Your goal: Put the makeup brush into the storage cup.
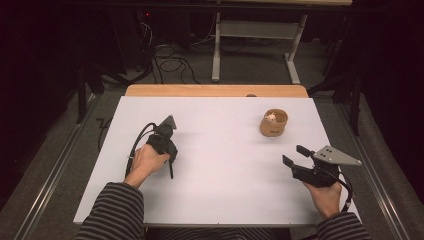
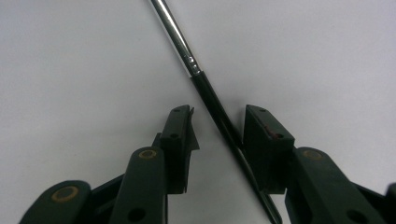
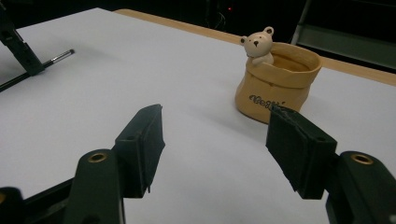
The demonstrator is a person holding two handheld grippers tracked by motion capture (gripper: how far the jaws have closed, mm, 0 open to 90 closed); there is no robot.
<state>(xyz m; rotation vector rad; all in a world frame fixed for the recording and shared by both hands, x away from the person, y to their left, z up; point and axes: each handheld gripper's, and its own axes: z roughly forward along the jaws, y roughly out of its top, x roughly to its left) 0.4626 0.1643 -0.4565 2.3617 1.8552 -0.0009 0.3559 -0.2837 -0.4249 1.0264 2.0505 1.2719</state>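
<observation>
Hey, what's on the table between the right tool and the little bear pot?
Nothing. In the right gripper view, only bare white table lies between the right tool and the bear pot; the high view agrees.

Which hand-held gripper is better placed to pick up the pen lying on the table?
The left hand-held gripper: the pen already lies between its open jaws on the table. The right hand-held gripper is open and faces the bear pot, away from the pen.
</observation>
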